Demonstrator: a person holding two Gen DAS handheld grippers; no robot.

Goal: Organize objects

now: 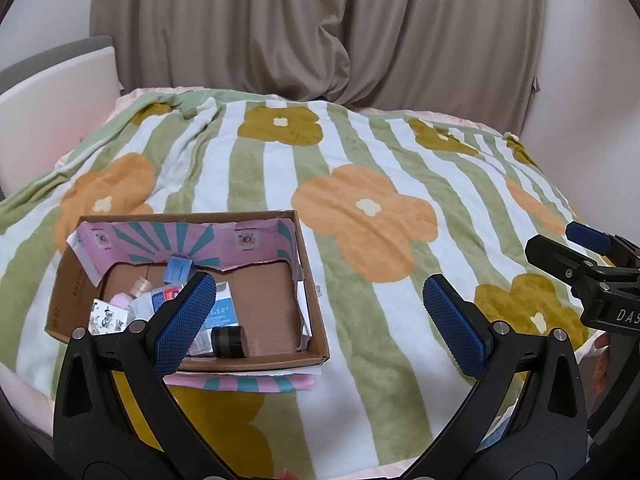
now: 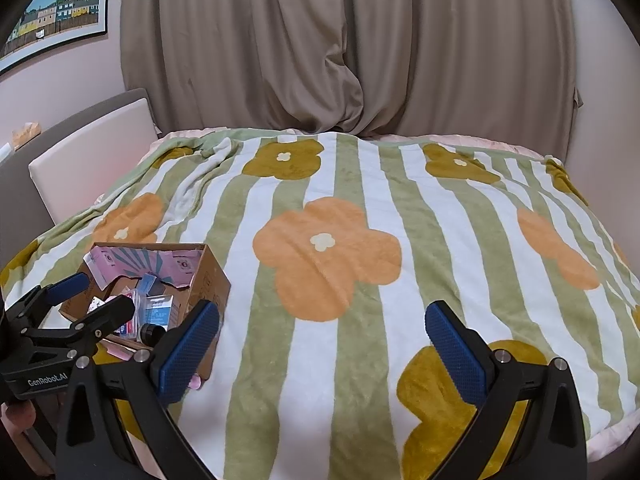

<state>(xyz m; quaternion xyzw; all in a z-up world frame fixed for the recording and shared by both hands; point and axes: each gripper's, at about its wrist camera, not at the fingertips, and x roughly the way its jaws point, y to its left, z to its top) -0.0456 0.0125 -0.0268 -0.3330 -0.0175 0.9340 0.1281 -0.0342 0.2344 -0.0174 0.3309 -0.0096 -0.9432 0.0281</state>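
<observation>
A brown cardboard box (image 1: 312,320) with a torn pink lining sits on the flowered blanket at the near left; it also shows in the right wrist view (image 2: 212,276). Inside lie several small items: a dark cylinder (image 1: 229,342), blue-and-white packets (image 1: 178,270), a patterned card (image 1: 106,316) and a small bottle (image 1: 140,288). My left gripper (image 1: 316,324) is open and empty, hovering over the box's right edge. My right gripper (image 2: 320,350) is open and empty over bare blanket, to the right of the box.
The striped blanket (image 2: 332,256) with orange and mustard flowers covers the bed. A white headboard (image 2: 92,156) stands at the left, beige curtains (image 2: 340,48) hang behind, and a framed picture (image 2: 56,12) is on the wall.
</observation>
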